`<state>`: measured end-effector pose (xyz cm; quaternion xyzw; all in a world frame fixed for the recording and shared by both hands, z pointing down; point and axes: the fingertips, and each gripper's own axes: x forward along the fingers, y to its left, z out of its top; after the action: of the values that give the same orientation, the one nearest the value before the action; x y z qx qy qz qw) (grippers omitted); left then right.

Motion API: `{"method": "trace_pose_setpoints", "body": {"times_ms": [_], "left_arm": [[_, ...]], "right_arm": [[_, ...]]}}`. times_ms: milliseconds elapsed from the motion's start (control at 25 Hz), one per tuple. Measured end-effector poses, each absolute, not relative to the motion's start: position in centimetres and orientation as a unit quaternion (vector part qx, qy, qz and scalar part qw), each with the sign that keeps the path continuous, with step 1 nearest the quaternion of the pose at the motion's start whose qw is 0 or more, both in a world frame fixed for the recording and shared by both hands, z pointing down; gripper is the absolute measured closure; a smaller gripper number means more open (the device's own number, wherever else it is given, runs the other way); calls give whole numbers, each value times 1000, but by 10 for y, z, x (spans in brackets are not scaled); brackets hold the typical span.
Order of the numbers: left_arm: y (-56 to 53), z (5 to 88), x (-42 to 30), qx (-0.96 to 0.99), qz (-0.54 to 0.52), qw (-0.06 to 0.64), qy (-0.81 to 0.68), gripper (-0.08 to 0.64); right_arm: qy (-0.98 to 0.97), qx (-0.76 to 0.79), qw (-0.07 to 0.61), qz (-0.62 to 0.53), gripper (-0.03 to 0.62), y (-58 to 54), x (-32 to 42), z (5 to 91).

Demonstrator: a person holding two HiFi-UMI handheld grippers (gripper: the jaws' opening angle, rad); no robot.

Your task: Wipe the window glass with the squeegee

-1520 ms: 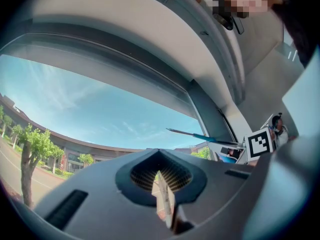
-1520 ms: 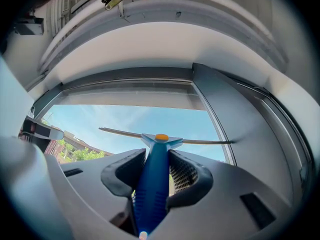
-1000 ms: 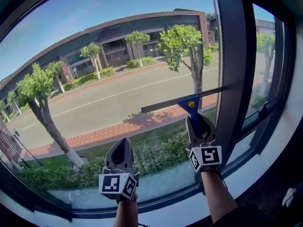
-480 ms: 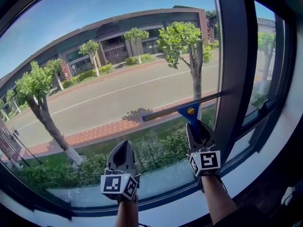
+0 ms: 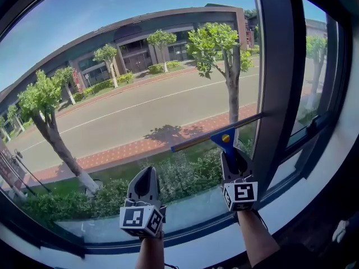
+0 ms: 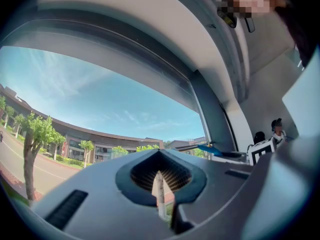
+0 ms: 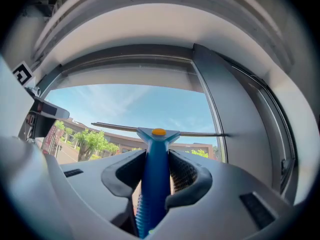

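Two grippers at window glass [image 5: 140, 94]: right gripper [image 5: 235, 153] tight on squeegee [image 5: 224, 138] beside frame post [image 5: 277, 83], left gripper [image 5: 146, 171] jaws together.

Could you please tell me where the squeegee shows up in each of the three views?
Head view: squeegee right of centre, above the right gripper.
Left gripper view: squeegee small, mid right.
Right gripper view: squeegee centre, handle between the jaws.
Shared landmark: dark window post beside the blade's right end.

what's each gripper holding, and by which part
The right gripper is shut on the blue squeegee with the long blade, clamping its ribbed handle. The left gripper is shut on nothing.
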<state>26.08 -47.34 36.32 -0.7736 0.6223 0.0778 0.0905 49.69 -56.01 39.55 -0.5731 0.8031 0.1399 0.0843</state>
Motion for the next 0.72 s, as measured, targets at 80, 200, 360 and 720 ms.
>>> {"method": "trace_pose_setpoints", "body": {"times_ms": [80,200,360,720], "left_arm": [[-470,366,259,-774,76,88,623,558],[-466,374,256,-773,74,83,625,558],[-469,377,254,-773,73,75,626,558],[-476,383,255,-775,68,66,625,558]], "right_arm": [[802,-579,65,128,454,-561,498,413],[805,-580,54,110,454,-557,497,436],[807,-581,49,101,456,-558,496,443],[808,-581,33,90,454,-560,498,453]]}}
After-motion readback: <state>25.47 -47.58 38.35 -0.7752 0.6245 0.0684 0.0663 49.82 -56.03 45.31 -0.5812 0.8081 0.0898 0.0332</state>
